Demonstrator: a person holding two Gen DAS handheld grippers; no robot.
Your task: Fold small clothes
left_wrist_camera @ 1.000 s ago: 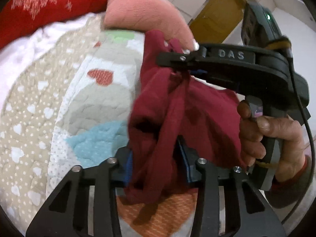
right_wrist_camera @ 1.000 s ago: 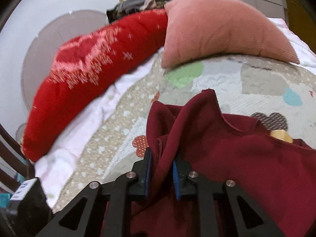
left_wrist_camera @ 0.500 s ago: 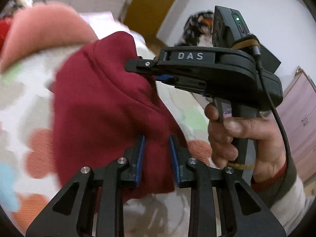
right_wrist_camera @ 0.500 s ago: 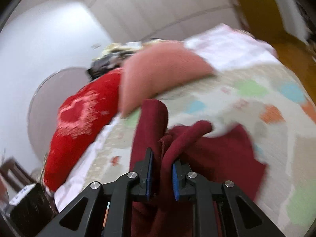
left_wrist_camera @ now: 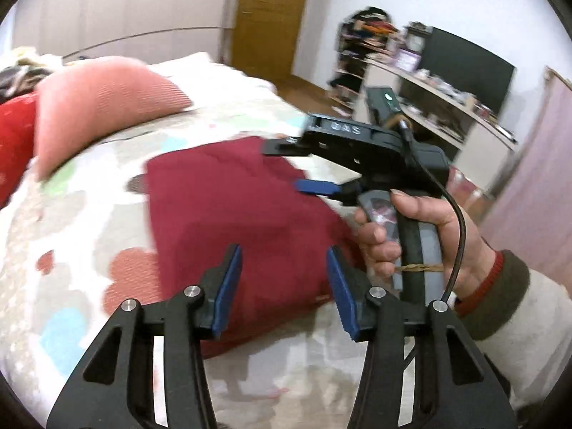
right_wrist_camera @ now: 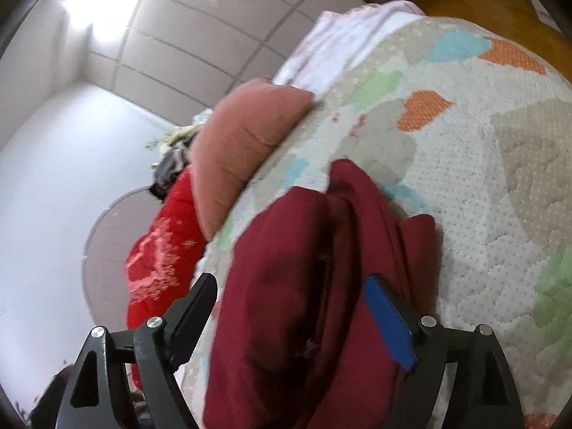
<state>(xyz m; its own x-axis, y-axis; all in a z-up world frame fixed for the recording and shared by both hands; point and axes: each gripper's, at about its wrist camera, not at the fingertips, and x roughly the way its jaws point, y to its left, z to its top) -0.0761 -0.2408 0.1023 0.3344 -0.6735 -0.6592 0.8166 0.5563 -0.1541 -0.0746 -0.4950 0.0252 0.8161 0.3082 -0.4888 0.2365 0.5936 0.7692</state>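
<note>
A small dark red garment lies folded over on the heart-patterned quilt. My left gripper is open just above its near edge, holding nothing. My right gripper shows in the left wrist view at the garment's far right side, its jaws apart. In the right wrist view the right gripper is open with the bunched red garment lying between and in front of its blue-padded fingers, which do not clamp it.
A pink pillow and a red cushion lie at the head of the bed. A wooden door, shelves and a dark TV stand beyond the bed's right edge.
Both grippers held the garment up shut on it; now both have opened and the garment has dropped folded onto the quilt.
</note>
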